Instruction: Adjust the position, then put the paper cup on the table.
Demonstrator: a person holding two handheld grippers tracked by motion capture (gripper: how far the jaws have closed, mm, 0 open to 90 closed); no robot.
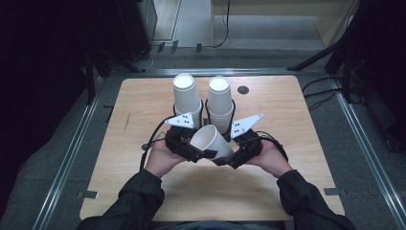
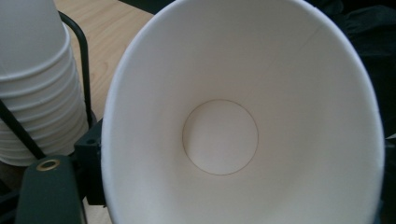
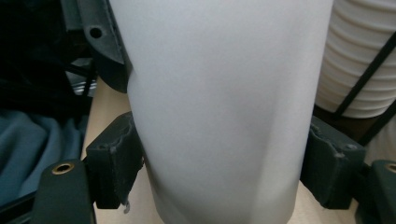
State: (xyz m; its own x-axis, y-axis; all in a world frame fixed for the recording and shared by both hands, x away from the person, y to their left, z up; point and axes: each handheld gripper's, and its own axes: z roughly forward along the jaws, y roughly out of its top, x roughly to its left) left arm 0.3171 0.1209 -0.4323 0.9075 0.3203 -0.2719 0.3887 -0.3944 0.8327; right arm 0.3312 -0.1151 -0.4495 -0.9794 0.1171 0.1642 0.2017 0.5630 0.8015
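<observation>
We're working left to right here. Our left gripper (image 1: 194,149) is sitting at the mouth end of a loose paper cup (image 1: 210,140). In the left gripper view we're looking straight down into the cup (image 2: 243,116), with one finger (image 2: 88,161) at the rim on the outside. Whether these fingers are actually pressing on the rim, we can't tell. The cup itself is tipped on its side in the air over the middle of the tabletop (image 1: 297,143), just in front of two upside-down cup stacks, the left stack (image 1: 186,98) and the right stack (image 1: 220,103), both in wire holders toward the far edge. Our right gripper (image 1: 230,155) is doing the real holding, with its fingers (image 3: 114,161) partly open and clamped on either side of the cup's wall (image 3: 219,107).

What we're worrying about: squeezing harder could dent the thin paper, and an uneven pull between the hands could crumple the rim or send it into the stacks.
</observation>
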